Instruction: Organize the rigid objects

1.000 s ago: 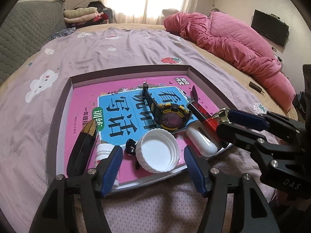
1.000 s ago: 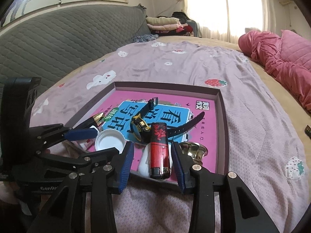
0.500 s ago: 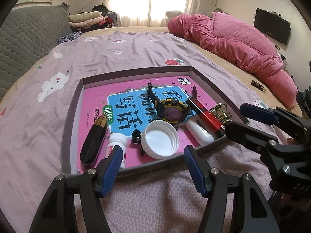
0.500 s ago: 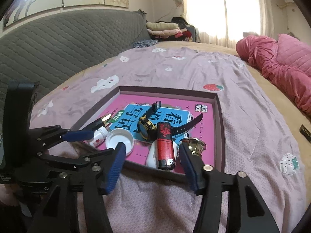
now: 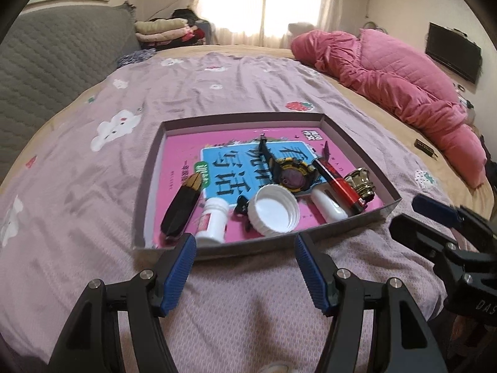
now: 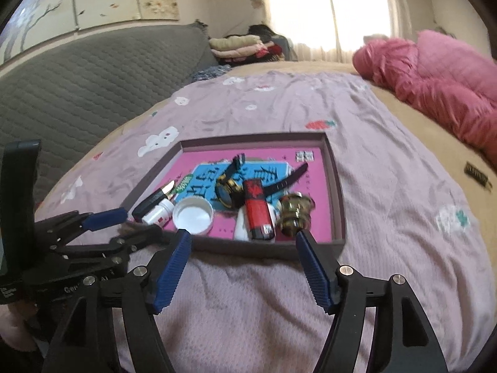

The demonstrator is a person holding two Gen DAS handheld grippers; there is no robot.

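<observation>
A shallow grey box [image 5: 366,146] [image 6: 337,186] lined with a pink book lies on the bed. In it are a white jar lid [image 5: 273,209] [image 6: 193,215], a small white bottle [image 5: 212,220] [image 6: 158,213], a black folding knife [image 5: 180,208], a yellow-black watch [image 5: 292,172] [image 6: 228,188], a red lighter [image 5: 344,186] [image 6: 257,209], a white case [image 5: 327,203] and a brass knob [image 5: 360,181] [image 6: 293,211]. My left gripper [image 5: 245,244] is open and empty before the box's near wall. My right gripper [image 6: 242,239] is open and empty there too.
A purple patterned sheet [image 5: 217,93] covers the bed. A pink quilt [image 5: 388,84] is heaped at the far right. A grey padded headboard [image 6: 77,71] runs along the left. A small dark object [image 5: 424,147] lies on the bare mattress at the right.
Both grippers have pulled back from over the box to in front of its near wall. The right gripper has opened wider and left the red lighter lying in the box.
</observation>
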